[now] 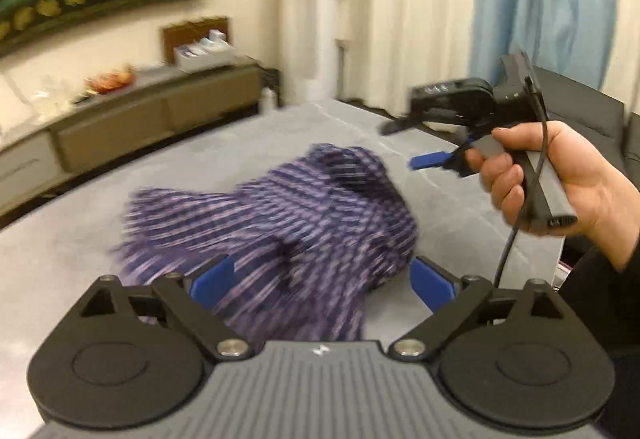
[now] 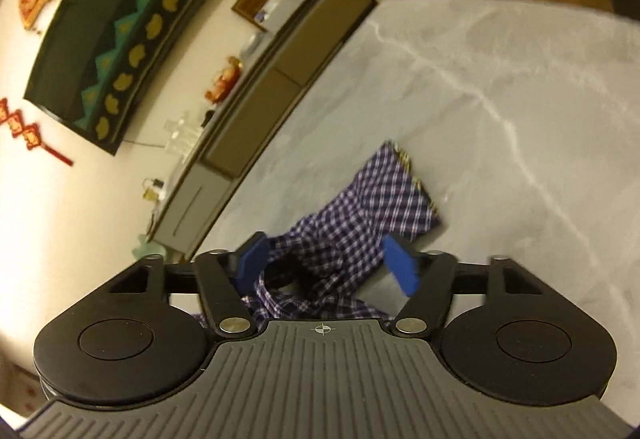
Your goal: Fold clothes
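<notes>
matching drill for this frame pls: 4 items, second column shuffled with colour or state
1. left gripper
2. checked garment
3. table
4. fingers

A. blue
B. grey, marbled
C. open, garment not clamped
D. purple and white, crumpled

Pairs: 1-C, 2-D, 3-B, 4-A

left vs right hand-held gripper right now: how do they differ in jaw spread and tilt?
Spread: the left hand-held gripper has its blue pads wider apart than the right hand-held gripper.
Tilt: the left wrist view shows the room nearly level; the right wrist view shows it strongly slanted, so the right one looks rolled.
Shared: both open, neither pad pair pressing the checked garment, which lies rumpled on the grey surface.
</notes>
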Available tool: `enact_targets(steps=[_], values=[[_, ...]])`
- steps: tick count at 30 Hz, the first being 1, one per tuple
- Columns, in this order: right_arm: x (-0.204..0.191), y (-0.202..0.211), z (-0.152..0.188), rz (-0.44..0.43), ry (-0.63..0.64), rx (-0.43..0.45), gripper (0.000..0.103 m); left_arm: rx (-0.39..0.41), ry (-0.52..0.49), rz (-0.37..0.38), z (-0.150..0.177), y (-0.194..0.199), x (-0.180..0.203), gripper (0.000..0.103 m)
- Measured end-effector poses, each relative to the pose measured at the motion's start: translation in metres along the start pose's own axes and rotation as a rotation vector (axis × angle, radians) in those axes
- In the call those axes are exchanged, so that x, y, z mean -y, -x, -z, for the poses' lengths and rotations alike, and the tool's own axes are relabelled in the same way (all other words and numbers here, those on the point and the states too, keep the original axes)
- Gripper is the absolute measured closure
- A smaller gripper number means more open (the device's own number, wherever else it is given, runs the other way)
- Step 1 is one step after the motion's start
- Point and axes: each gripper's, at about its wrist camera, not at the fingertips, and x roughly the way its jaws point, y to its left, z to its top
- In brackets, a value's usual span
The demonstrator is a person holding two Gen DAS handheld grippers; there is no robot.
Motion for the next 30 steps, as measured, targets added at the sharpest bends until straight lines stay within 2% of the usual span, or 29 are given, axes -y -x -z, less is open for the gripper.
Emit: enact_targets(steps=[2, 4, 5, 6, 7, 8, 9, 11, 13, 14, 15, 16, 18, 20, 21, 25, 30], values=[[0.001, -0.009, -0.001, -0.02, -0.017, -0.035, 0.029, -0.051, -0.005, -0.026, -0.012, -0.039, 0.0, 0.005], [0.006, -0.008, -0.002, -0.015, -0.011, -0.02, 0.024, -0.11, 0.02, -0.109, -0.023, -0.086, -0.008, 0.021], [0.007, -0.009, -0.004, -0.002, -0.001, -0.006, 0.023, -0.139, 0.043, -0.128, -0.027, -0.104, -0.015, 0.055], [0.008, -0.009, -0.007, 0.015, 0.012, 0.006, 0.023, -0.161, 0.086, -0.119, -0.032, -0.116, -0.026, 0.094], [0.01, -0.01, -0.01, 0.031, 0.02, 0.016, 0.023, -0.162, 0.148, -0.096, -0.039, -0.119, -0.039, 0.099], [0.012, -0.011, -0.012, 0.039, 0.017, 0.021, 0.023, -0.12, 0.208, -0.078, -0.047, -0.11, -0.052, 0.1], [0.015, -0.011, -0.015, 0.044, 0.012, 0.025, 0.022, -0.041, 0.256, -0.058, -0.056, -0.089, -0.063, 0.1], [0.02, -0.009, -0.019, 0.026, 0.002, 0.028, 0.022, 0.171, 0.362, -0.022, -0.065, -0.019, -0.093, 0.1], [0.013, -0.01, -0.019, 0.01, 0.038, 0.034, 0.022, 0.358, 0.477, -0.026, -0.06, 0.058, -0.126, 0.1], [0.007, -0.01, -0.017, 0.006, 0.062, 0.038, 0.022, 0.426, 0.526, -0.076, -0.051, 0.09, -0.143, 0.099], [0.003, -0.011, -0.015, 0.004, 0.086, 0.04, 0.022, 0.458, 0.57, -0.168, -0.036, 0.115, -0.16, 0.099], [-0.001, -0.012, -0.01, 0.005, 0.111, 0.035, 0.022, 0.433, 0.612, -0.251, -0.017, 0.126, -0.175, 0.099], [-0.014, -0.024, 0.001, -0.003, 0.15, -0.005, 0.022, 0.333, 0.693, -0.399, 0.027, 0.137, -0.203, 0.098], [-0.033, -0.039, 0.019, -0.026, 0.214, -0.069, 0.021, 0.156, 0.735, -0.392, 0.073, 0.127, -0.219, 0.094], [-0.043, -0.045, 0.029, -0.032, 0.26, -0.092, 0.021, 0.105, 0.739, -0.386, 0.091, 0.123, -0.219, 0.085], [-0.081, -0.063, 0.077, -0.029, 0.472, -0.139, 0.015, 0.078, 0.735, -0.39, 0.135, 0.132, -0.213, 0.061], [-0.113, -0.072, 0.129, -0.11, 0.692, -0.159, 0.011, 0.116, 0.662, -0.431, 0.134, 0.147, -0.216, 0.028]])
